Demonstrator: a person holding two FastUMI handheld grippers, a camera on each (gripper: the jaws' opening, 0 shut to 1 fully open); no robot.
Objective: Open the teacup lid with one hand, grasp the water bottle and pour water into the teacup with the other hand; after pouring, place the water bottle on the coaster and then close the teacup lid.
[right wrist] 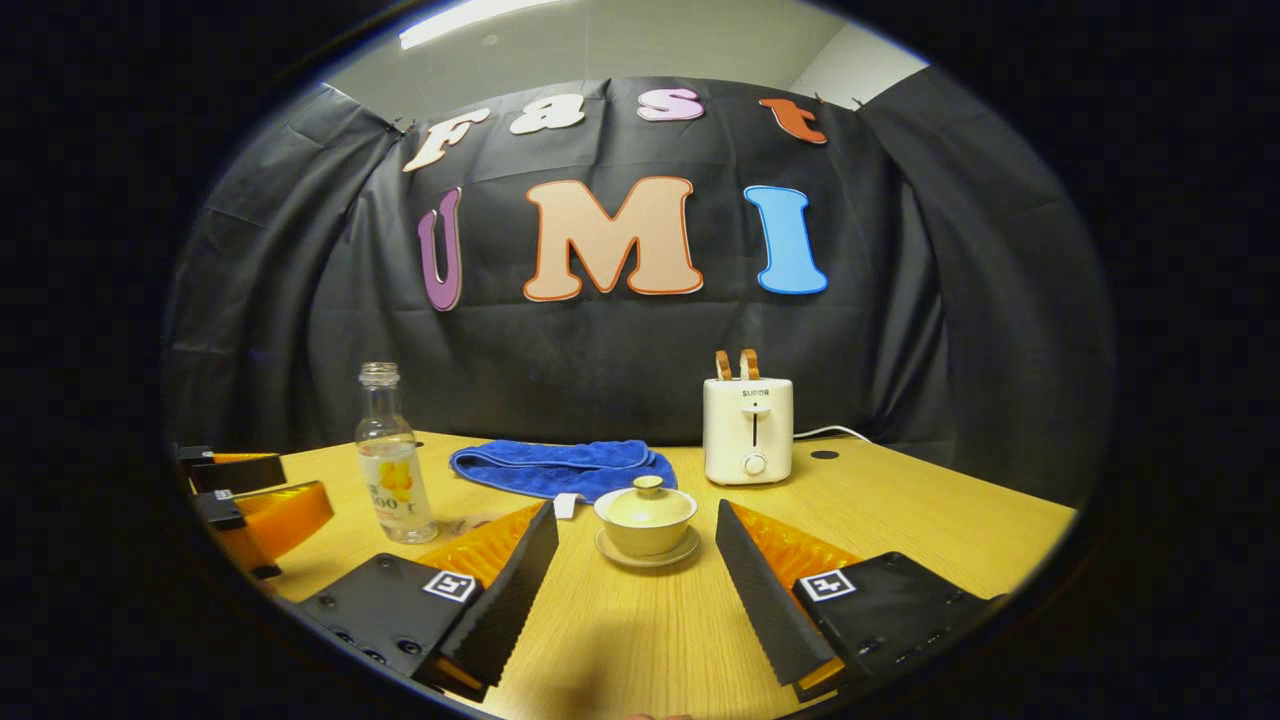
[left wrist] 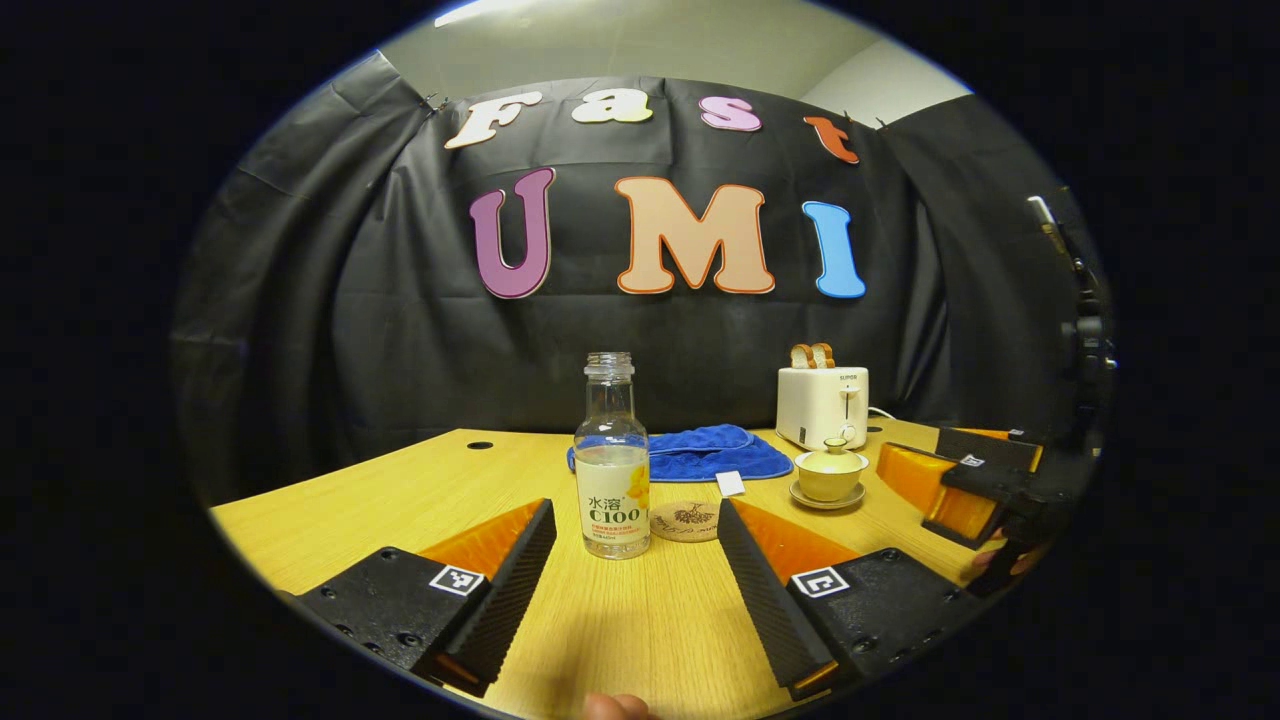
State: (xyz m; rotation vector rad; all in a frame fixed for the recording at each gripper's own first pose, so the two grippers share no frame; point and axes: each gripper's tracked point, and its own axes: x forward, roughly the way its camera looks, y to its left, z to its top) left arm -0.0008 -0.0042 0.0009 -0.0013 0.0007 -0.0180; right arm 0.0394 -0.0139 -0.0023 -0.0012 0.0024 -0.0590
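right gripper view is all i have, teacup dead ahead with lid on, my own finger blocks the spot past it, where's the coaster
Observer: In the left gripper view the coaster lies flat on the table, just right of the water bottle, between it and the teacup.
Operator: anything sitting on it
Observer: No, its top is bare, and the bottle stands upright beside it.
Operator: left hand-held gripper got the bottle yet
Observer: No. The left hand-held gripper is open, with a clear gap between the bottle and each finger.
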